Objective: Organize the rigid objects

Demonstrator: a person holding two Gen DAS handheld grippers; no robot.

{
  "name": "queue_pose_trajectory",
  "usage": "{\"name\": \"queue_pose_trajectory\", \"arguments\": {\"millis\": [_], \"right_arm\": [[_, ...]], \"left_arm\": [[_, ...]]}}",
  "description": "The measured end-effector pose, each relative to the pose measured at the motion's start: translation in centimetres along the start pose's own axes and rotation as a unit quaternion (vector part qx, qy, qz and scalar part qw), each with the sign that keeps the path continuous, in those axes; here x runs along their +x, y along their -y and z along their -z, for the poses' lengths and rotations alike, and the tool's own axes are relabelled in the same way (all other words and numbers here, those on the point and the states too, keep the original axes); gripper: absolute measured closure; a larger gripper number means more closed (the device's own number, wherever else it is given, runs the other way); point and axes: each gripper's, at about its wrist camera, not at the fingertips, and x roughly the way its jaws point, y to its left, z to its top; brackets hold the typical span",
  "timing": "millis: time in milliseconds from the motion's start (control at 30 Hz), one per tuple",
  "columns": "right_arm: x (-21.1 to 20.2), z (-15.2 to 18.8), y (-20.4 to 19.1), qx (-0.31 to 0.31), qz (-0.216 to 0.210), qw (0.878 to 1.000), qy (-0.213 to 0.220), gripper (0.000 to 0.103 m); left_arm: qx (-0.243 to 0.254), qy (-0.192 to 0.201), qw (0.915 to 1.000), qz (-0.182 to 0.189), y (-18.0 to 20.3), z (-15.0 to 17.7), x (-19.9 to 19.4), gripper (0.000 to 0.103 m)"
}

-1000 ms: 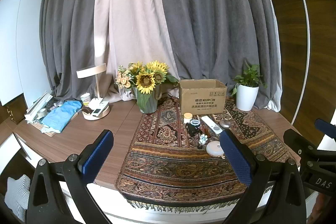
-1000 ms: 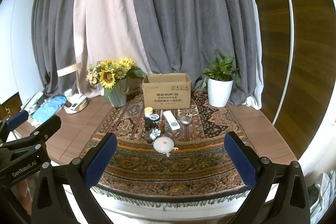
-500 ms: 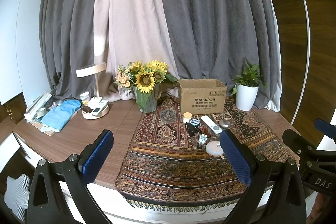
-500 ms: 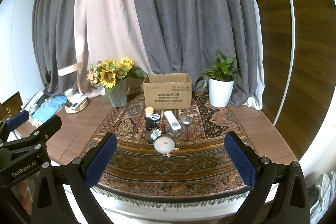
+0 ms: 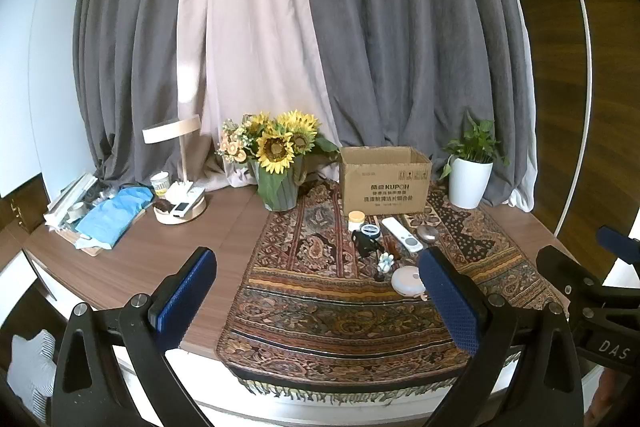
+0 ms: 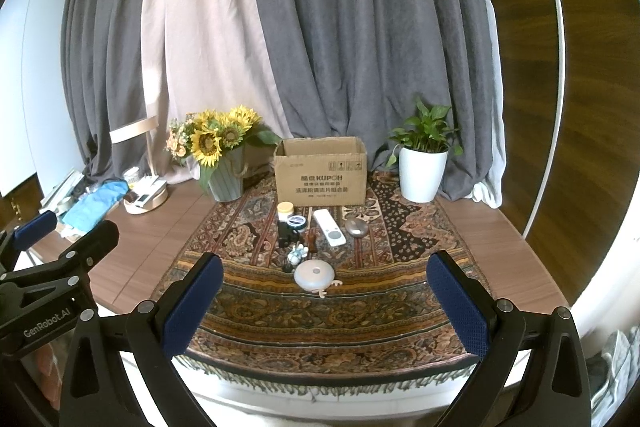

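Left hand-held gripper (image 5: 316, 301): jaws wide apart, empty, short of the surface (image 5: 224, 227).
Right hand-held gripper (image 6: 326, 301): likewise.
Small items (image 6: 310, 235): clustered on rug before cardboard box (image 6: 321, 173).
Progress: apparently nothing sorted; all remains.

Box (image 6: 321, 171) interior hidden — small figurine (image 6: 297, 253) too tiny to ID.

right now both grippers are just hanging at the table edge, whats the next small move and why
Probably ease the right gripper forward toward the round white device. Both grippers are open and empty, the left gripper too; that device is the nearest of the small items lying in front of the open cardboard box.
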Motion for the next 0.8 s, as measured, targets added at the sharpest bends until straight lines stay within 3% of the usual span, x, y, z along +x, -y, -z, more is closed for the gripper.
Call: {"name": "queue_pose_trajectory", "arguments": {"millis": [233,800], "right_arm": [[1.0,0.6,-0.2,-0.002,-0.007,1.0,-0.009,0.0],[8.4,2.3,2.2,-0.006,-0.039,0.997,-0.069,0.0]], "left_arm": [[0.0,-0.018,0.9998,-0.002,0.6,0.9,1.3,0.0],[0.013,-0.075,0.9971,0.001,2.7,1.8,7.4,0.0]]}}
